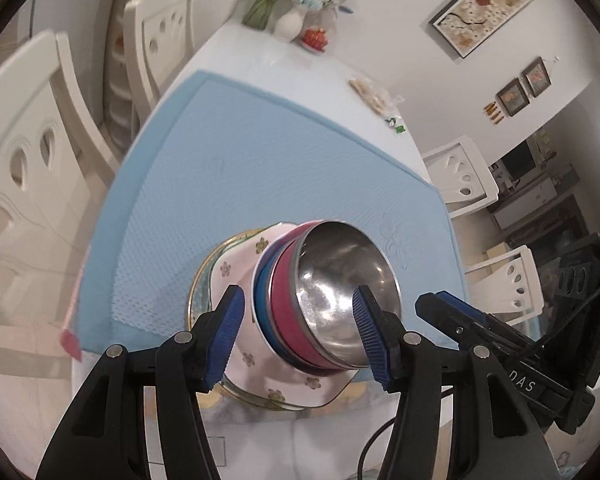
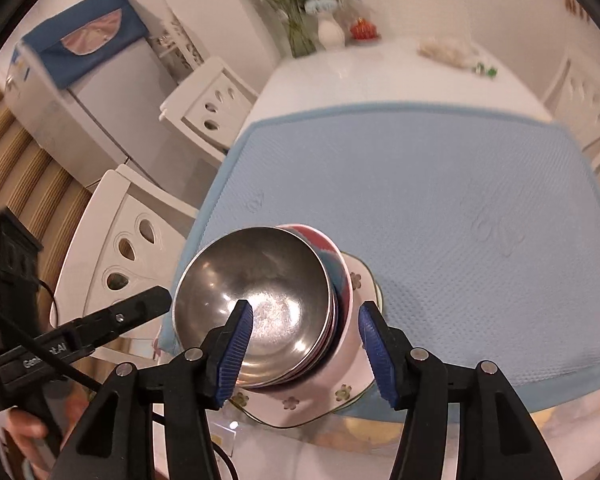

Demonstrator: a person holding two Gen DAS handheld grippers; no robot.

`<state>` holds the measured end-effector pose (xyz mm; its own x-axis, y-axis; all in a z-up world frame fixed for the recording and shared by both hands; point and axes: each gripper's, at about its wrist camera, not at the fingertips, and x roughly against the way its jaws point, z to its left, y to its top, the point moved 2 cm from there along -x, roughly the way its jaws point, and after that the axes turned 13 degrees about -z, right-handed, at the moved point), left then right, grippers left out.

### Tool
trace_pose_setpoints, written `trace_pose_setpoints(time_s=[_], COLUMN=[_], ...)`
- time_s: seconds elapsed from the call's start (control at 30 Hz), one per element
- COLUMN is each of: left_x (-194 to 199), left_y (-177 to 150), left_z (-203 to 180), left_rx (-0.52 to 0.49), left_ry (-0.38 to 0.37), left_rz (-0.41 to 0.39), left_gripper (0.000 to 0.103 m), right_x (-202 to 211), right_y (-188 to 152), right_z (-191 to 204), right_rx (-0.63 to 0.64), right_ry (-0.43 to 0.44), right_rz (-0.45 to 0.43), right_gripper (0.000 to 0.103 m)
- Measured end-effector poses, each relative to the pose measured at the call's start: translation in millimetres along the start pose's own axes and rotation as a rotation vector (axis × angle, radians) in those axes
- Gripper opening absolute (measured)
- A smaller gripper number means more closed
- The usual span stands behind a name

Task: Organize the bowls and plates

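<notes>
Though unheld, bowls [image 1: 340, 296] between (open) left claw [image 1: 298, 334].

Ahead of your fingers a white table [image 1: 340, 68] carries a blue mat [image 1: 260, 168], with white chairs [image 1: 32, 152] and framed pictures [image 1: 482, 8] around.

- Steel bowl [image 1: 340, 292] gleams silver
- Second bowl [image 1: 286, 312] shows pink-red, third [image 1: 263, 300] blue
- White plate [image 1: 240, 276] wears small flowers, gold edge
- Mat [image 1: 260, 168] pale blue, dimpled
- Pads [image 1: 228, 336] ribbed blue
</notes>
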<state>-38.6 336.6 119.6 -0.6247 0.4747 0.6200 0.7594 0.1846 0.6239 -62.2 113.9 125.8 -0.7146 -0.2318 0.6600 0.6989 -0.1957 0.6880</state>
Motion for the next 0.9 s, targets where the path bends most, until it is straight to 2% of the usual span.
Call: trace_pose_setpoints(time_s=[0.2, 0.27, 0.33, 0.4, 0.5, 0.57, 0.63, 0.73, 0.9], left_x=[23, 31, 39, 45, 53, 55, 53, 42, 34], left_y=[11, 15, 19, 23, 24, 21, 14, 9, 1], left_z=[-17, -24, -29, -33, -39, -40, -36, -30, -22], left_rx=[-0.057, -0.085, -0.11, -0.134, -0.183, -0.195, -0.183, -0.162, -0.15], left_ry=[0.034, 0.074, 0.145, 0.193, 0.26, 0.283, 0.292, 0.285, 0.292], left_rz=[-0.103, -0.151, -0.223, -0.279, -0.341, -0.349, -0.322, -0.258, -0.23], left_gripper=[0.056, 0.065, 0.071, 0.077, 0.085, 0.092, 0.095, 0.095, 0.095], right_x=[27, 39, 46, 53, 61, 61, 57, 52, 40], right_y=[7, 9, 9, 9, 5, 2, 0, -4, -11], right_z=[13, 17, 21, 27, 31, 34, 35, 36, 32], right_rx=[0.05, 0.072, 0.097, 0.136, 0.169, 0.185, 0.203, 0.223, 0.204], right_ry=[-0.05, -0.074, -0.101, -0.156, -0.188, -0.192, -0.195, -0.207, -0.214], right_rz=[-0.101, -0.145, -0.171, -0.195, -0.218, -0.21, -0.193, -0.171, -0.111], right_gripper=[0.056, 0.057, 0.06, 0.068, 0.074, 0.074, 0.074, 0.074, 0.074])
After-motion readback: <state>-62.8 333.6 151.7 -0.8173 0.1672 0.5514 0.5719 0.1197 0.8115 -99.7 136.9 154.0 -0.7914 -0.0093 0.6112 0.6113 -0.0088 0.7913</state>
